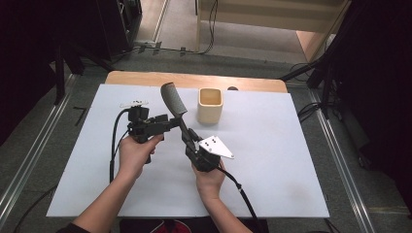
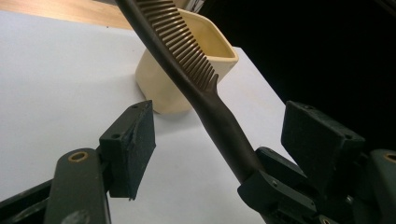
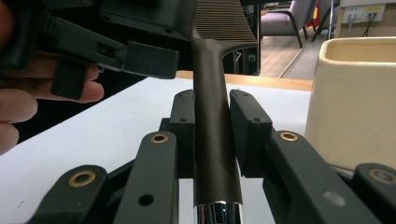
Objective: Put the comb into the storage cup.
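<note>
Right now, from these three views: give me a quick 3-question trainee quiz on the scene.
1. True or false: the right claw is shut on the dark brown plastic comb's handle.
2. The left claw is: A) open around the comb, B) shut on the comb, C) inside the cup.
3. What stands on the white table sheet beyond the comb?

Key: 1 true. 2 A. 3 the cream square-mouthed cup.
</note>
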Tool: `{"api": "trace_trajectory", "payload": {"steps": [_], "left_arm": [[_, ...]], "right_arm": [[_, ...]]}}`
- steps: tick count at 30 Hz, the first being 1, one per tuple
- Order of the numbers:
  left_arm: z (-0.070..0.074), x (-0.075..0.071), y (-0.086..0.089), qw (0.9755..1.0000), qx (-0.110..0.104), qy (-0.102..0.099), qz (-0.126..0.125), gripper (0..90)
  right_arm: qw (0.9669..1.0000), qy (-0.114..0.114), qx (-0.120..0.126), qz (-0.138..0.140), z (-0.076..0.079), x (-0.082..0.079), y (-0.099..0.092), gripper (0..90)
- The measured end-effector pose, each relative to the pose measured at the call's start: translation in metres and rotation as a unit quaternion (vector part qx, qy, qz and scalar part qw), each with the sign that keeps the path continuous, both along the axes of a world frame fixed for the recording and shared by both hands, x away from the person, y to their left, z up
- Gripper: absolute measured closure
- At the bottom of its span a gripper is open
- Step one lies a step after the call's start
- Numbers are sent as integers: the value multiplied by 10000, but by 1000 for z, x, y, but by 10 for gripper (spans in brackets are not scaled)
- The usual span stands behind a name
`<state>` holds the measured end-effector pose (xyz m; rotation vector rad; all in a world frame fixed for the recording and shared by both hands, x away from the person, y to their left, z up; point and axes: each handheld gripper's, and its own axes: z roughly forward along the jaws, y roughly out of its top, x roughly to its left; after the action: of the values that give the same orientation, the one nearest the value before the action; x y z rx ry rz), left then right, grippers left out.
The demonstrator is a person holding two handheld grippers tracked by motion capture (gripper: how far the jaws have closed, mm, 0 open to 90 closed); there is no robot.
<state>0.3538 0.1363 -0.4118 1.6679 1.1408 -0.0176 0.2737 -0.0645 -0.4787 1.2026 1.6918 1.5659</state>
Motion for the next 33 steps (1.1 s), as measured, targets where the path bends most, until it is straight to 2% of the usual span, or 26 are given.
{"api": "trace_trajectory", "payload": {"steps": [3,10,16,19,25,33], "left_arm": [[0,2,-3,10000,-22,68,53,286],[-3,5,-12,9999,55,42,145,304],[-6,8,-19,9995,29,231,219,355],[-8,8,-22,9993,22,288,245,385],[-12,9,-24,9988,-64,410,279,460],[-16,11,-20,9976,-283,553,292,574]], "right_arm": [[10000,-27,6,-43,1,0,1,702],[9999,-49,81,-124,0,2,4,702],[9998,1,182,-66,-2,4,6,701],[9995,100,306,-51,-3,5,7,702],[9994,76,321,-44,-3,4,10,702],[9995,60,312,-49,-4,3,12,702]]}}
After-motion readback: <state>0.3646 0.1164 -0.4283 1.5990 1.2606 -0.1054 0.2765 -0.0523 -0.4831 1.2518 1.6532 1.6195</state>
